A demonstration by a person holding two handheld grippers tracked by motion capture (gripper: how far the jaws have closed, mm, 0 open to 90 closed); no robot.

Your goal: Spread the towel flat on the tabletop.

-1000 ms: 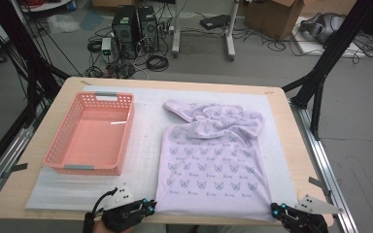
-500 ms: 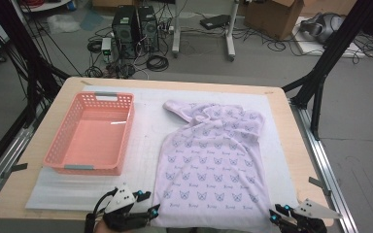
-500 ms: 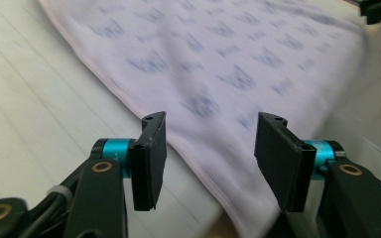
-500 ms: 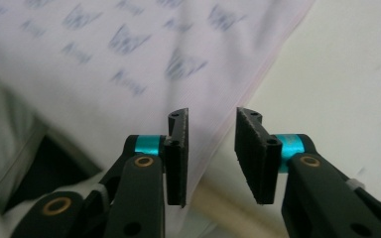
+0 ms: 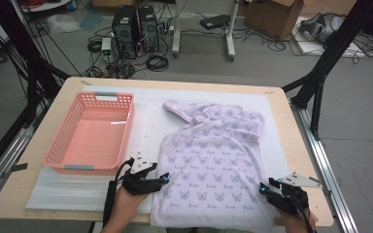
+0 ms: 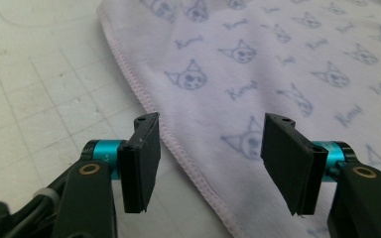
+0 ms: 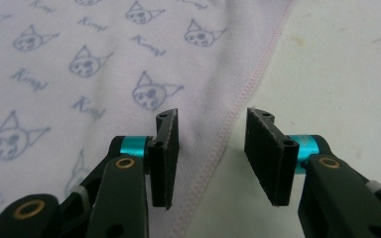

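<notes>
Both tools have just come forward from the near edge of the table to the lilac garment, one to each of its side hems, and their jaws have just been opening as they came. A second ago they sat pinched shut further back; now each stands parted with the stitched edge of the cloth lying between the pads.

The left tool sits at about 8 o'clock of the garment. In the left gripper view the left tool is released and spread fairly wide, with the pink-stitched hem running beneath the gap, close by the pad at 9 o'clock. No pad presses on it.

The right tool sits at about 4 o'clock of the garment. In the right gripper view the right tool is also released, though less widely parted, and the hem runs straight up the gap toward 1 o'clock. It too grasps nothing.

The garment lies flat, printed side up, on the white mat, with its bunched top toward 12 o'clock and the empty pink basket at its 9 o'clock, apart from it.

I judge this to be the set-up for a two-sided pinch: with both tools straddling an edge, the next move would be to lower and clench on the hems, probably to lift or fold the near half.
</notes>
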